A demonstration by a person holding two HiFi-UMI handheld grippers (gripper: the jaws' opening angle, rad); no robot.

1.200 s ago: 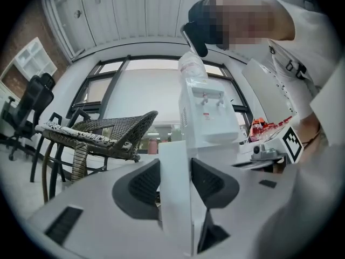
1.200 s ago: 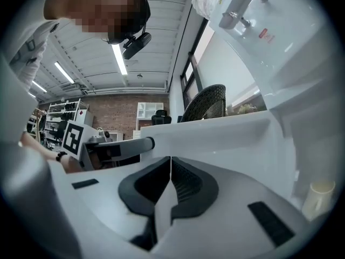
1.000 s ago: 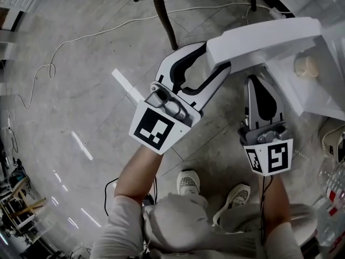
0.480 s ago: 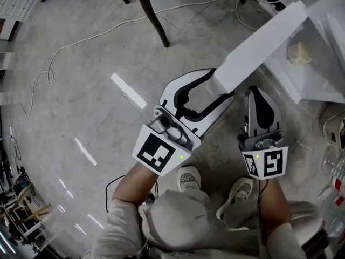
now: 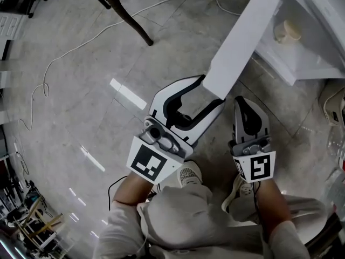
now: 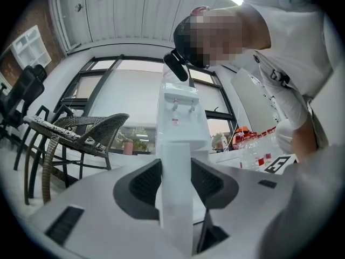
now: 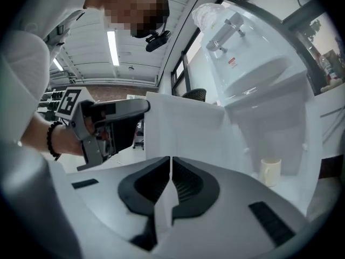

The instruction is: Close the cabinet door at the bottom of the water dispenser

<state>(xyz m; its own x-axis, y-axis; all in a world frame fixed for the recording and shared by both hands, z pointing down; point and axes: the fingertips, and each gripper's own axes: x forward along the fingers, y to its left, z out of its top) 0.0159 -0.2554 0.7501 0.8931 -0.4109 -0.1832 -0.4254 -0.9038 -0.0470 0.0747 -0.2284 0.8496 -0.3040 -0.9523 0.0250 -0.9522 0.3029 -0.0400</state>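
Your left gripper (image 5: 212, 92) clamps the free edge of the cabinet door (image 5: 243, 34), which stands open from the water dispenser (image 5: 303, 59). Your right gripper (image 5: 242, 100) has its jaws together, empty, just beside the door.

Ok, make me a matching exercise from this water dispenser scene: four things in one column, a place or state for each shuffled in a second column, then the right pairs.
Things:
1. left gripper
2. right gripper
3. cup
4. cabinet door

Places or states:
A. stands inside the open cabinet
B. jaws together, nothing between them
C. white, swung open
D. closed on the door's free edge

Pairs: 1-D, 2-B, 3-A, 4-C.
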